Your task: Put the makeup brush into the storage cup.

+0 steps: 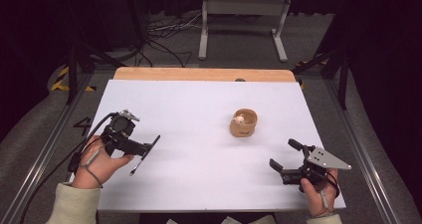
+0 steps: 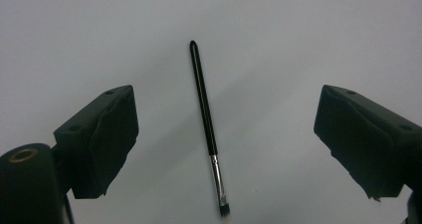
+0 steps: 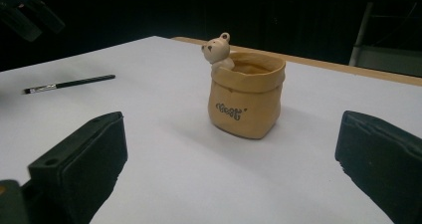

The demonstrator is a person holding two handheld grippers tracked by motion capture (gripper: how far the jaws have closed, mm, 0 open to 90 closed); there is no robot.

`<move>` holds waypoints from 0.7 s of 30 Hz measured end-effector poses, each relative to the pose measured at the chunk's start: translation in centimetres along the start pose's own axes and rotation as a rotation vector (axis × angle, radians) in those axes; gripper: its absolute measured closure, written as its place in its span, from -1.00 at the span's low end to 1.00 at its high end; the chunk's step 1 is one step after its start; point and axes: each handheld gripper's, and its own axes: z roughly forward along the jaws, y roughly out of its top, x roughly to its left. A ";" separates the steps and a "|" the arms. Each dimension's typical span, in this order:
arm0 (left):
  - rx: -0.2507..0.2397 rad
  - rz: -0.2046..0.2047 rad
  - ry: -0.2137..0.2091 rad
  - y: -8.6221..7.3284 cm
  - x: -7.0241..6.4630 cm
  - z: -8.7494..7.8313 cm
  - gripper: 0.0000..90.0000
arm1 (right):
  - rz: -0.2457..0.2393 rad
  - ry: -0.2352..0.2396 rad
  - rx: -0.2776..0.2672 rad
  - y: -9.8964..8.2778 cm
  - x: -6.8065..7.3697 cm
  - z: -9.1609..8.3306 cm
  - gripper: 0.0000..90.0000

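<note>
both tongs [image 2: 219, 134] [image 3: 234, 169] gape wide, holding nothing; brush [image 2: 206, 129] lies flat; pot [image 3: 246, 97] lettering unreadable

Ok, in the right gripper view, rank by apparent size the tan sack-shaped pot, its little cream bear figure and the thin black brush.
1. Tan sack-shaped pot.
2. Thin black brush: long but slim, and farther off, so unsure.
3. Little cream bear figure.

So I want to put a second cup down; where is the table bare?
Bare: the middle between the brush and the pot, the whole far strip behind the pot, and the near edge between the hands. Crowded only at the left gripper over the brush.
</note>
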 end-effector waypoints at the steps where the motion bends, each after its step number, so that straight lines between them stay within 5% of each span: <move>1: 0.006 -0.001 -0.006 0.0 0.0 0.1 -0.76 | 0.000 -0.001 -0.002 0.0 0.0 0.0 -1.00; 21: 0.107 -0.017 -0.053 -0.5 0.8 2.9 -0.56 | -0.007 0.004 -0.004 0.2 0.0 0.1 -1.00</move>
